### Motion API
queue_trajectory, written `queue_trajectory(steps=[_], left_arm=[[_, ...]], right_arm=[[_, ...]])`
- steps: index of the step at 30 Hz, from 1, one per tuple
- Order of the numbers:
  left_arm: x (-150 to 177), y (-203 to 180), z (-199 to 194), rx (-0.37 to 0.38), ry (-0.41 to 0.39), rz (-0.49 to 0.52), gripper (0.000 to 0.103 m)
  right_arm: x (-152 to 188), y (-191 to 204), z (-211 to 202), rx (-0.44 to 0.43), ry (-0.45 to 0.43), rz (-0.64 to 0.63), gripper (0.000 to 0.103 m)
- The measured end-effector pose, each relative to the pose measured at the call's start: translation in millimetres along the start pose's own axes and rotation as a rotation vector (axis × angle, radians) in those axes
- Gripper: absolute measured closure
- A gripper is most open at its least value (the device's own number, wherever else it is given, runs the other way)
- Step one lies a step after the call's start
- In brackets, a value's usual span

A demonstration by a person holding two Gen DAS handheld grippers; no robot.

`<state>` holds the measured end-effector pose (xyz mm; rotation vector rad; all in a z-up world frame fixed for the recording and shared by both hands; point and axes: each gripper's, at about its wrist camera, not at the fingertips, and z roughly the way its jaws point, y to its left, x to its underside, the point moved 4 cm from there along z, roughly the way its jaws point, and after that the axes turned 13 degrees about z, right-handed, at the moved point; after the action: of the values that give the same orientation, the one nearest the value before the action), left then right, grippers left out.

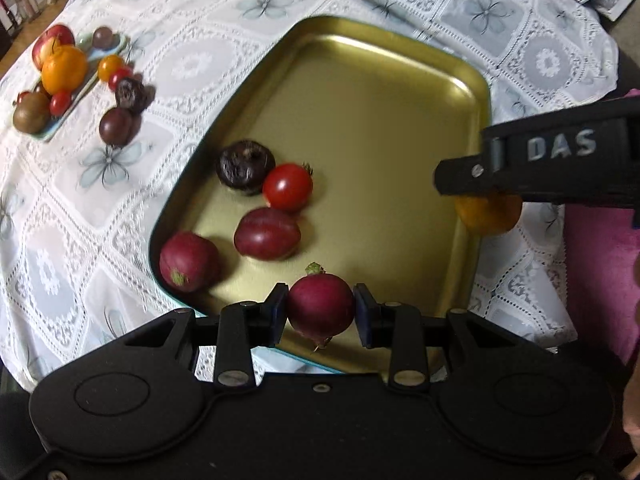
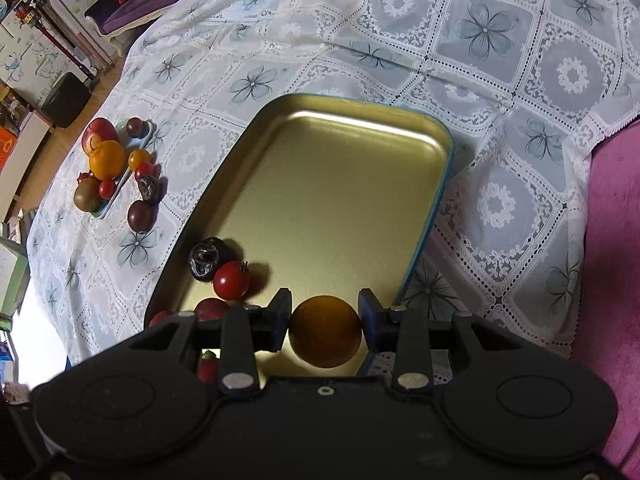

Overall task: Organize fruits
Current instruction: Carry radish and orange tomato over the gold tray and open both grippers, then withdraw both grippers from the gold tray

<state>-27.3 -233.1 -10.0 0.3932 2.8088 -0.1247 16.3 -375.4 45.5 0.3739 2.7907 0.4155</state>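
Observation:
My left gripper (image 1: 320, 312) is shut on a dark red radish (image 1: 320, 306) and holds it over the near edge of the gold tray (image 1: 360, 92). In the tray lie a second radish (image 1: 188, 262), a red plum (image 1: 267, 234), a red tomato (image 1: 288, 187) and a wrinkled dark fruit (image 1: 245, 166). My right gripper (image 2: 324, 322) is shut on an orange fruit (image 2: 325, 332) above the tray's near right corner (image 2: 440, 184); it also shows in the left wrist view (image 1: 488, 214) under the black gripper body.
A small teal dish (image 1: 86, 88) at the far left holds an apple, an orange, a kiwi and small tomatoes. Loose dark fruits (image 1: 116, 126) lie beside it on the white lace tablecloth (image 1: 520, 40). A pink cushion (image 2: 612, 240) borders the right side.

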Motion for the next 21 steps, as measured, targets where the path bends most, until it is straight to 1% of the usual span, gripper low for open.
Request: queue_trajectory(steps=[7, 13, 16, 18, 21], left_arm=[[6.8, 2.6, 1.9, -0.017, 0.011, -0.029, 0.059], [6.7, 0.8, 0.1, 0.001, 0.004, -0.014, 0.059], [6.6, 0.0, -3.1, 0.009, -0.010, -0.011, 0.056], [5.7, 0.9, -5.9, 0.008, -0.022, -0.014, 0.052], [4.3, 2.4, -9.2, 0.008, -0.026, -0.017, 0.052]], right_arm=[[1.9, -1.6, -5.5, 0.001, -0.018, -0.013, 0.066], [2.9, -0.6, -12.5, -0.007, -0.035, -0.010, 0.066], [2.8, -0.8, -13.8, -0.014, -0.036, -0.004, 0.066], [3.2, -0.5, -13.3, -0.011, -0.036, -0.004, 0.066], [3.7, -0.2, -11.9, -0.008, -0.031, -0.006, 0.066]])
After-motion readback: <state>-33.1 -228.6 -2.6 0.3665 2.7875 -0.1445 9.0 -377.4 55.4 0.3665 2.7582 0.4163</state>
